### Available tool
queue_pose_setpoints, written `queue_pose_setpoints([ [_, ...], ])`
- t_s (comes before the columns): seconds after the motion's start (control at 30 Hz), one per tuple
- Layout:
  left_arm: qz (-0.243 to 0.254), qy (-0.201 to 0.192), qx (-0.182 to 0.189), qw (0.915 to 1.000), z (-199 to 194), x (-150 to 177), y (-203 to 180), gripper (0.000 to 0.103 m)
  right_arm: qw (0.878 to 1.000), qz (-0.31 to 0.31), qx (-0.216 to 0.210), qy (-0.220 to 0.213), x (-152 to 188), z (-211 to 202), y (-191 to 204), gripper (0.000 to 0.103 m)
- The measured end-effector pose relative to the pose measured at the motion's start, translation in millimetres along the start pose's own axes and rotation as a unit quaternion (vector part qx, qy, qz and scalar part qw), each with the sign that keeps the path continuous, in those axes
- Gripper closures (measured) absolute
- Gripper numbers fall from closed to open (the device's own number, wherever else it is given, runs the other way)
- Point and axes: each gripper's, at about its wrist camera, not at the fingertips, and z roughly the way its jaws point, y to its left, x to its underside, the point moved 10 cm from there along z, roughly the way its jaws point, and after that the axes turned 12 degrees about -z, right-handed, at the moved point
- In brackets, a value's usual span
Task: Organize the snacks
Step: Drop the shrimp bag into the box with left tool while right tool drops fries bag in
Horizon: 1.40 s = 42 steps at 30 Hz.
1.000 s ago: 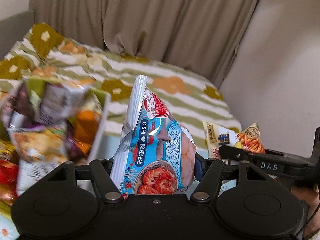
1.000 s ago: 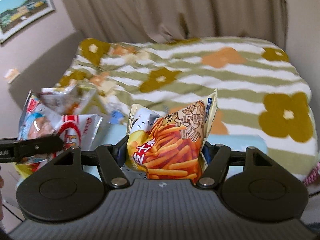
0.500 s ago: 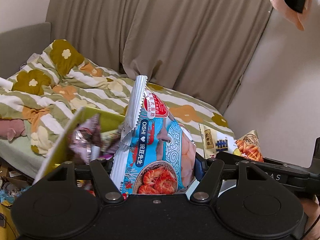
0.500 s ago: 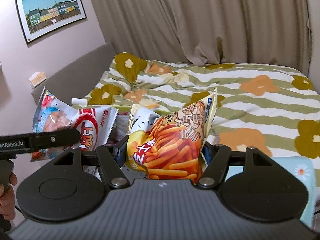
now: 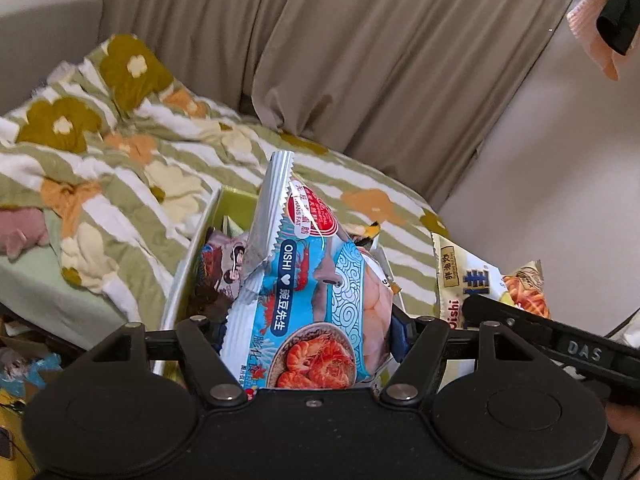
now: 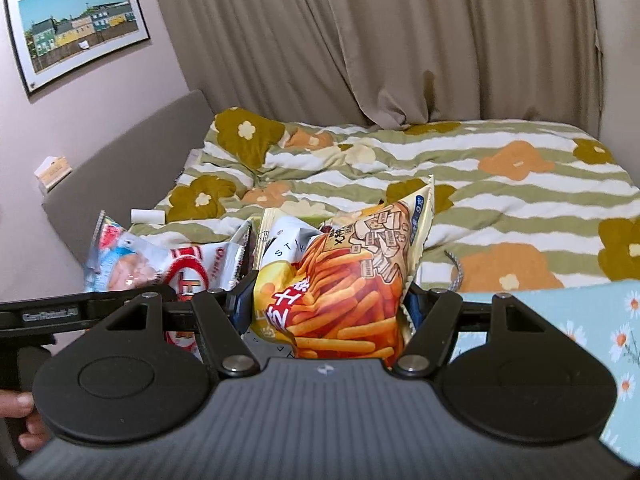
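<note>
Snacks: two hand-held grippers, left (image 5: pixel 310 334) loosening around one shrimp-cracker bag (image 5: pixel 312 300), right (image 6: pixel 326 312) clamping one potato-stick bag (image 6: pixel 340 280).

Your left tool (image 5: pixel 308 332) is matte black: two round side discs, angled linkage arms with silver screws, blue pads inside the fingers. Your right tool (image 6: pixel 326 312) matches, but its central housing is ribbed grey. Seen side-on from the left view, its finger bears "DAS" lettering.
</note>
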Motion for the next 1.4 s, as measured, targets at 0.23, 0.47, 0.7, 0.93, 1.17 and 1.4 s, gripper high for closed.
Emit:
queue_pose_setpoints([
  [0.23, 0.026, 0.021, -0.036, 0.9988, 21, 7, 18, 0.000, 1.000, -0.001, 0.007, 0.015, 4, 8, 7, 0.020],
  [0.47, 0.056, 0.001, -0.052, 0.9971, 0, 19, 15, 0.000, 1.000, 0.001, -0.002, 0.016, 4, 16, 6, 0.020],
  [0.7, 0.069, -0.024, -0.060, 0.9955, -12, 12, 9, 0.000, 1.000, -0.010, -0.012, 0.010, -7, 20, 4, 0.019],
  [0.93, 0.078, -0.043, -0.070, 0.9936, -19, 0, 9, 0.000, 0.999, -0.021, -0.033, 0.001, -35, 43, 18, 0.015],
  [1.17, 0.083, -0.039, -0.072, 0.9932, -13, 6, 17, 0.000, 1.000, 0.013, -0.025, 0.003, -28, 67, 14, 0.000],
  [1.4, 0.096, -0.019, -0.053, 0.9937, -1, 10, 21, 0.000, 1.000, 0.028, 0.008, 0.002, -15, 63, 3, 0.000],
])
